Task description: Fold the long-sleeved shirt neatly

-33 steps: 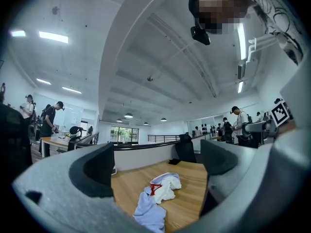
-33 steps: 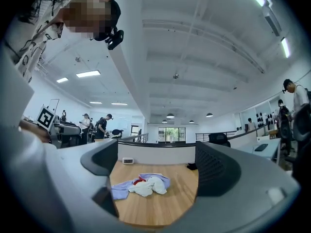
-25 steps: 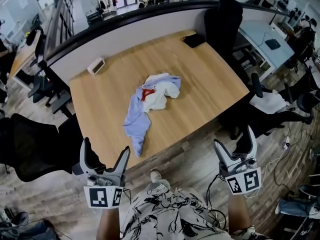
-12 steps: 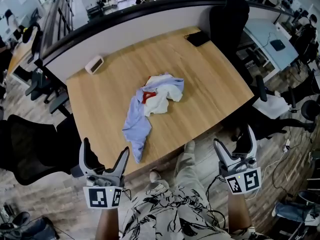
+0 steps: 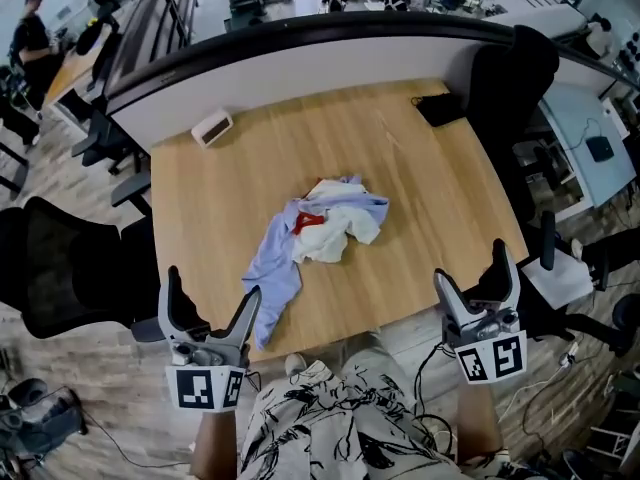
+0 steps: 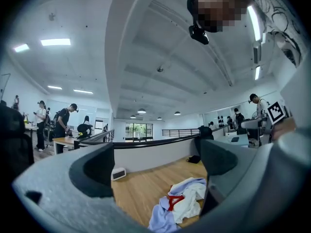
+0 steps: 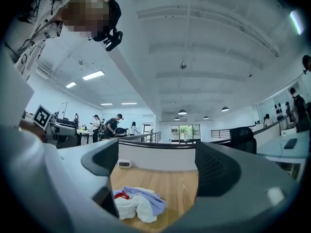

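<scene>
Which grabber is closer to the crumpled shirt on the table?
Left. The left gripper hangs open beside the shirt, by its blue end at the table edge; the right gripper hangs open farther off to the right.

In the bunched shirt [image 5: 320, 230] the sleeves cannot be told from the body.

Long-sleeved shirt [image 5: 318, 233]: crumpled heap, light blue, white, red; mid-table, sleeve trailing toward near edge.

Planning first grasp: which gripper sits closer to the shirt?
The left gripper: the shirt's blue trailing end lies just beside it, while the right gripper hangs farther off to the side.
</scene>
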The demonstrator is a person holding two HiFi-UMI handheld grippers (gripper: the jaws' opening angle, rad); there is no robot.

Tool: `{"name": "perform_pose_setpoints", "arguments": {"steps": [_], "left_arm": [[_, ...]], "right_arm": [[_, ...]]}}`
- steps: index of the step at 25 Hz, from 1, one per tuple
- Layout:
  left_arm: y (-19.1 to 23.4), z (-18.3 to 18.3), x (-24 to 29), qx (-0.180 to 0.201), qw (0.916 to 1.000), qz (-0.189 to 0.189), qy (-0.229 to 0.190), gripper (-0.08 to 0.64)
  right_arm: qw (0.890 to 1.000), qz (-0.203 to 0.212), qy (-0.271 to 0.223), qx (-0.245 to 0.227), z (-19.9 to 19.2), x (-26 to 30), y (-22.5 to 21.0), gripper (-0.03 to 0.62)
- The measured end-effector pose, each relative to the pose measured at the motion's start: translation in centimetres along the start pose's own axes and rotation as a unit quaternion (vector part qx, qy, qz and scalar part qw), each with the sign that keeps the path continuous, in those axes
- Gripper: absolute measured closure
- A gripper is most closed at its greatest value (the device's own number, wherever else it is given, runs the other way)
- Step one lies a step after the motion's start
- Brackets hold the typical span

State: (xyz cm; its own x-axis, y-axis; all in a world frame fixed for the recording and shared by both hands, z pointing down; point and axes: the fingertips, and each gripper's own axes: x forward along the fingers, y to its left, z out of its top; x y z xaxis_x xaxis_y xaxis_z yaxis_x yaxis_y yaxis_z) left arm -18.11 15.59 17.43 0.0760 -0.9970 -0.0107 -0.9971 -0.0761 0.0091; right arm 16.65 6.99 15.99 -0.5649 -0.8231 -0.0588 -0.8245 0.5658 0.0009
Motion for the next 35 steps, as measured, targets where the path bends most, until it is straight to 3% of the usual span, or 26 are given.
{"name": "perform_pose_setpoints", "arguments": {"steps": [6,11,16,20,23,28,33,35], "left_arm": [[-0.8,-0.2,4.0,0.01,0.9986,0.05,0.011,0.015],[-1.1,-1.0,5.7,0.01,0.994,0.106,0.028,0.015],[-1.9,-2.2,5.6,0.011,0.9845,0.168,0.049,0.015],[-1.9,-3.6,5.9,0.029,0.9818,0.176,0.066,0.015],[-1.9,-5.1,5.7,0.028,0.9803,0.171,0.095,0.015],[-0.5,-8.3,5.6,0.031,0.9806,0.143,0.131,0.015],[0.8,-11.0,6.9,0.034,0.9831,0.116,0.138,0.015],[0.9,-12.4,7.4,0.029,0.9832,0.107,0.145,0.016]], "right_arm": [[0.999,0.05,0.015,0.002,-1.3,6.2,-4.6,0.1],[0.993,0.116,0.035,-0.004,-2.6,11.5,-6.4,0.1],[0.977,0.202,0.066,-0.005,-4.9,16.0,-6.4,0.1],[0.961,0.26,0.087,-0.03,-7.4,19.1,-5.0,0.101],[0.936,0.319,0.125,-0.074,-9.8,20.4,-2.3,0.104],[0.88,0.403,0.204,-0.151,-14.3,21.9,3.1,0.13],[0.824,0.468,0.272,-0.168,-18.5,23.4,8.8,0.219],[0.806,0.484,0.293,-0.174,-20.5,24.2,10.8,0.285]]}}
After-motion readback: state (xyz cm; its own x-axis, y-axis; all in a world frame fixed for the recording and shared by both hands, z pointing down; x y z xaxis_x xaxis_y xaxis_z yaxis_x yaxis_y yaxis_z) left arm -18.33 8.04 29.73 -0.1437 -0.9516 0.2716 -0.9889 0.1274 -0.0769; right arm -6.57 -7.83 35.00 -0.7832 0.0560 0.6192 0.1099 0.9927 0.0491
